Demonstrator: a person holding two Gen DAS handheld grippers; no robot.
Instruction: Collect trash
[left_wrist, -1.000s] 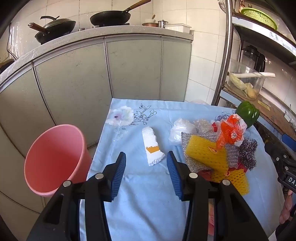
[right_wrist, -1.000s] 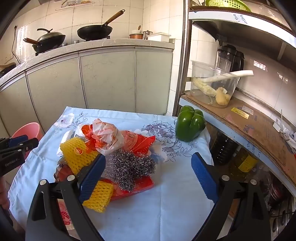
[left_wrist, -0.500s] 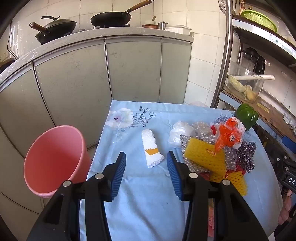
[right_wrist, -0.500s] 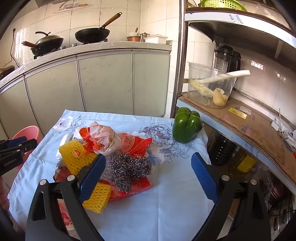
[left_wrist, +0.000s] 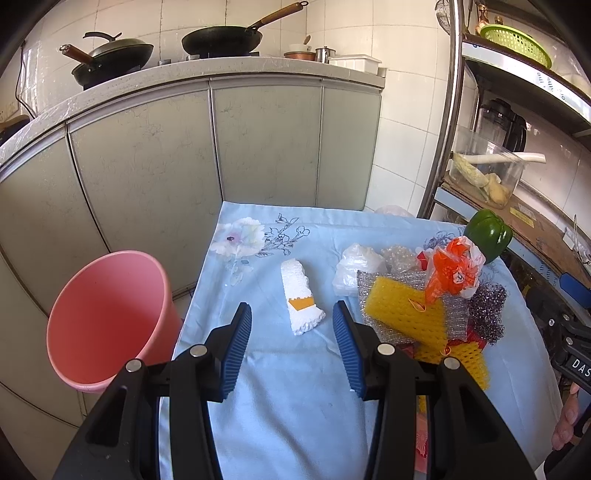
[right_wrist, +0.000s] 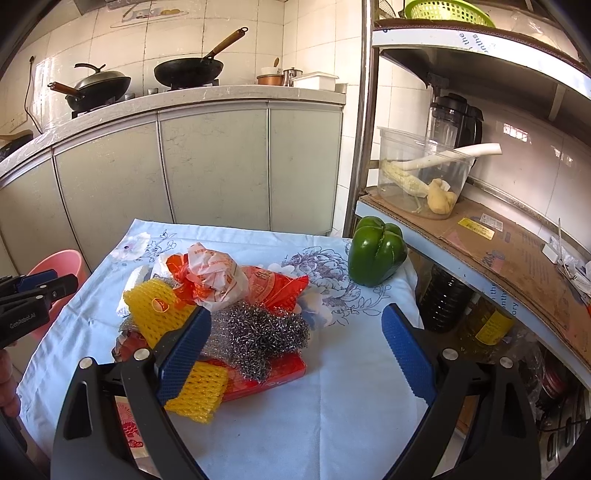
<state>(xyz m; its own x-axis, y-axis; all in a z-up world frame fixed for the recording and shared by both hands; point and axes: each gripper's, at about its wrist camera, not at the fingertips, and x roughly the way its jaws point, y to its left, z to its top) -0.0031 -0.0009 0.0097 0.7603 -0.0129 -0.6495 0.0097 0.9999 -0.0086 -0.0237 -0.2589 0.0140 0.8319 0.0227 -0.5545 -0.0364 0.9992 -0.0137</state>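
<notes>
A pile of trash lies on the blue cloth table (left_wrist: 295, 398): a white foam piece (left_wrist: 300, 299), a yellow foam net (left_wrist: 404, 315), an orange-white plastic bag (left_wrist: 454, 271), steel wool (right_wrist: 266, 330), a red packet (right_wrist: 273, 286). A pink bin (left_wrist: 107, 317) stands left of the table. My left gripper (left_wrist: 291, 321) is open and empty, just short of the foam piece. My right gripper (right_wrist: 295, 328) is open wide and empty, above the steel wool and the yellow net (right_wrist: 159, 314).
A green bell pepper (right_wrist: 376, 251) sits at the table's far right corner, by a metal shelf (right_wrist: 480, 251) holding a clear container (right_wrist: 421, 177). Grey cabinets (left_wrist: 221, 147) with woks on top stand behind the table.
Both views have shifted only slightly; the right gripper has drawn back a little from the pile. Both grippers stay open and empty.
</notes>
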